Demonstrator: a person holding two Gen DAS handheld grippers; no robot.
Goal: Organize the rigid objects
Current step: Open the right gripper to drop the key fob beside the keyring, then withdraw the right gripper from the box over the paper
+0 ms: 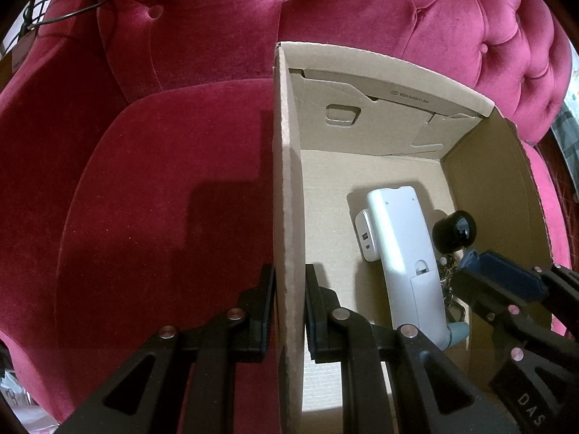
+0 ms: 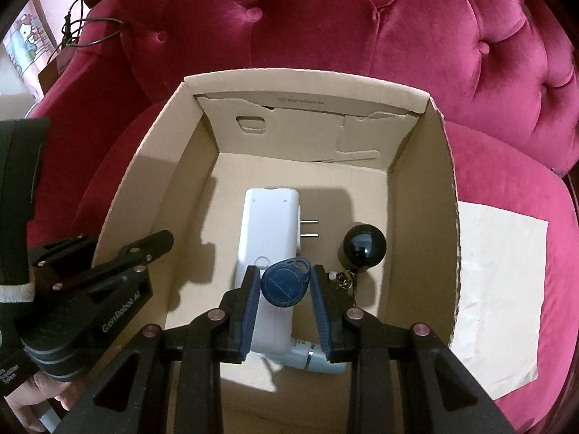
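An open cardboard box [image 1: 383, 61] stands on a red velvet chair. My left gripper [image 1: 289, 303] is shut on the box's left wall, one finger outside and one inside. In the right wrist view my right gripper [image 2: 286, 291] hangs low inside the box [image 2: 300, 76], shut on a blue key fob [image 2: 286, 282]. Directly under the fob lies a white remote [image 2: 267, 224], back side up. A white plug adapter [image 1: 365, 235] lies against the remote. A black ball on a chain [image 2: 362, 246] and a pale blue tube [image 2: 318, 361] also lie on the box floor.
The red chair seat [image 1: 163, 199] spreads left of the box, its tufted back [image 2: 362, 18] behind. A beige paper sheet [image 2: 499, 296] lies on the seat right of the box. A dark cable [image 2: 90, 25] hangs over the left armrest. A hand [image 2: 32, 398] holds the left gripper.
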